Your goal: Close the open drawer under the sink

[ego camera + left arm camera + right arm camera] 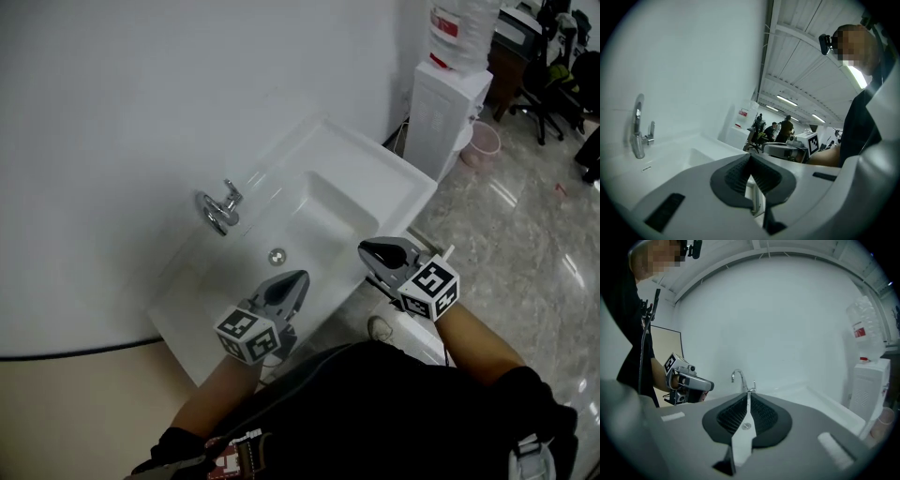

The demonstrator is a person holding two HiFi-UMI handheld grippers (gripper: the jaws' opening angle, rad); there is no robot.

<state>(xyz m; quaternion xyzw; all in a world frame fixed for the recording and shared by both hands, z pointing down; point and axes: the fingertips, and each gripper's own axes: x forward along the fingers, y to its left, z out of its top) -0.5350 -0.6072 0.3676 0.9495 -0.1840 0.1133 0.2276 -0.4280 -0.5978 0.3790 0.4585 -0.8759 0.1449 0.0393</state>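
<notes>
So the drawer (419,333) sits under the front edge of the sink (375,155). Only a white sliver pokes out, mostly hidden behind the right tool (366,249) and the person's body. My guess is it's light, rigid and rolls on runners, so no grabbing needed, just a flat push on the front panel. Both tools hover by the sink's front edge, touching nothing. The right one is fully closed and empty, and the left tool (300,278) looks pinched together too.

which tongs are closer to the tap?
Left tongs, beside the drain. Right tongs sit at the sink's front edge, farther from the tap.
</notes>
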